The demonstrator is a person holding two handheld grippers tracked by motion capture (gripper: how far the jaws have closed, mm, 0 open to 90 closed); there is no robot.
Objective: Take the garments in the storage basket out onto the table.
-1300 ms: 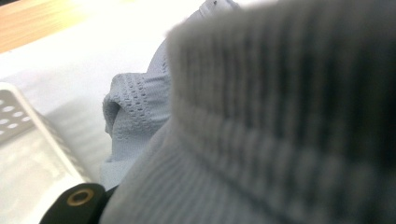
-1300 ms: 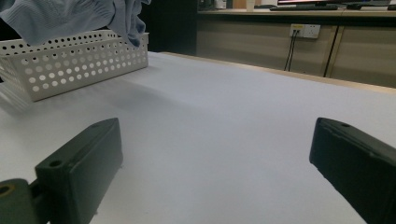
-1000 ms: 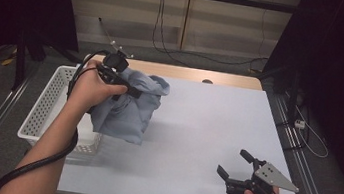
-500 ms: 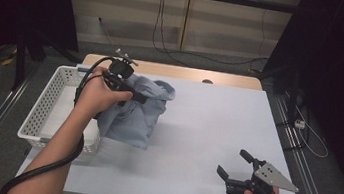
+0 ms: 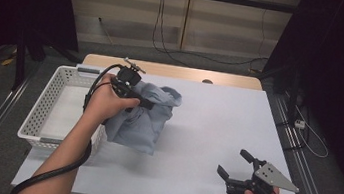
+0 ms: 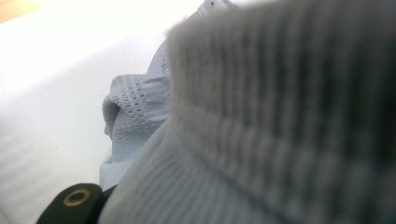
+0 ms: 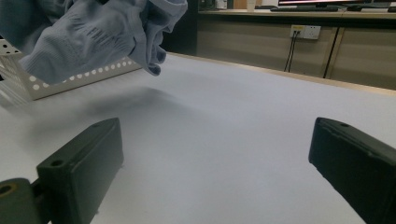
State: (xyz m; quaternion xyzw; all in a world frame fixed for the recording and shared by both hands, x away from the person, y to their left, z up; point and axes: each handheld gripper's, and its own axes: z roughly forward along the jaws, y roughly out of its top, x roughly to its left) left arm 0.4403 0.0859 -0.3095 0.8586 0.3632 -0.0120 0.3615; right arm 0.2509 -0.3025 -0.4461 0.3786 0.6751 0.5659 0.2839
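A pale blue-grey garment (image 5: 142,118) hangs bunched above the white table, held up off the surface by my left gripper (image 5: 146,103), whose jaws are shut on its upper folds. In the left gripper view the ribbed cloth (image 6: 280,121) lies right against the lens and hides the jaws, apart from one black jaw base at the bottom left. From the right gripper view the garment (image 7: 93,32) hangs at the upper left, over the table. My right gripper (image 5: 235,165) rests low at the table's front right, open, with nothing between its fingers (image 7: 79,168).
A white perforated basket (image 5: 52,106) stands at the table's left edge, just left of the hanging cloth. The table (image 5: 227,124) is bare white between the two grippers. A cable trails from the left gripper along the forearm. Metal rails run along both table sides.
My left hand has carried the garment to the right and slightly down, away from the basket and further over the table. The right gripper has stayed put.
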